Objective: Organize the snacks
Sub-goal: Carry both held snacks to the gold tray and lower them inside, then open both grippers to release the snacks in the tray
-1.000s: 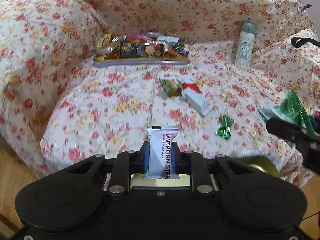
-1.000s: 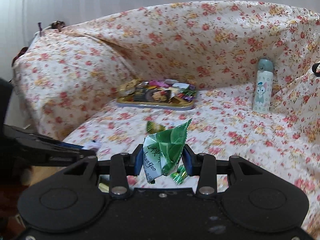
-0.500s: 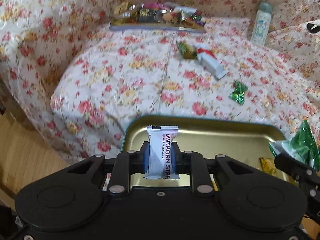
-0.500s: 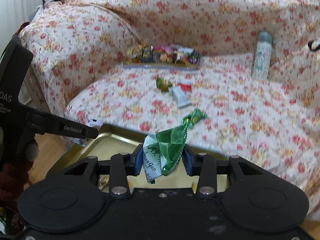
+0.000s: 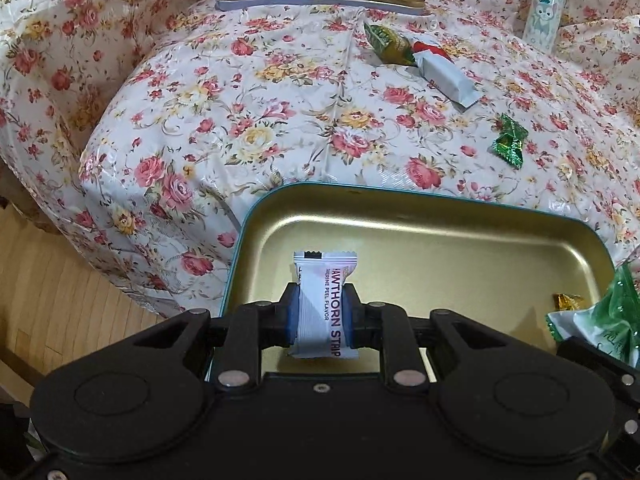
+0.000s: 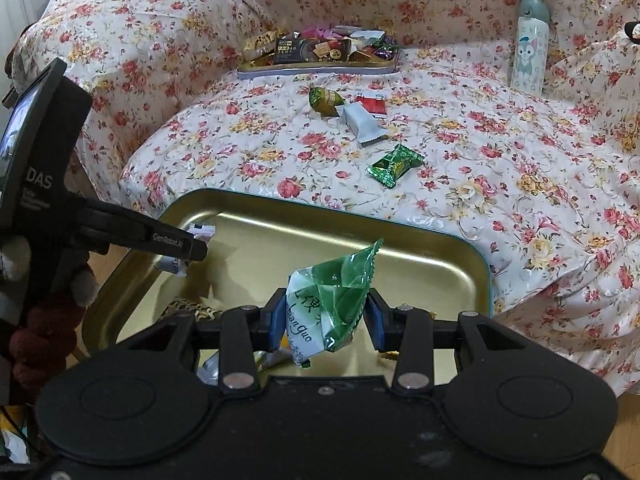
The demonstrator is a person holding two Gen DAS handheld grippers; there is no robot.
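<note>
My left gripper (image 5: pixel 320 318) is shut on a white hawthorn strip packet (image 5: pixel 325 280), held upright over the left part of a gold tin tray (image 5: pixel 440 240). In the right wrist view, my right gripper (image 6: pixel 326 322) is shut on a crumpled green snack packet (image 6: pixel 332 296) above the same tray (image 6: pixel 432 264). The left gripper's fingers (image 6: pixel 176 244) reach in from the left of that view. The green packet (image 5: pixel 600 320) shows at the right edge of the left wrist view. A small gold candy (image 5: pixel 568 301) lies in the tray.
Loose on the floral sofa cover lie a green foil candy (image 6: pixel 394 164), a white bar (image 6: pixel 364 122), an olive packet (image 6: pixel 325 99) and a red packet (image 6: pixel 372 104). A far tray (image 6: pixel 316 70) heaped with snacks and a cartoon bottle (image 6: pixel 528 52) stand behind. Wooden floor (image 5: pixel 60 300) lies left.
Both grippers have sunk and tipped downward, and the gold tray has come into view beneath them. Each still holds its packet.
</note>
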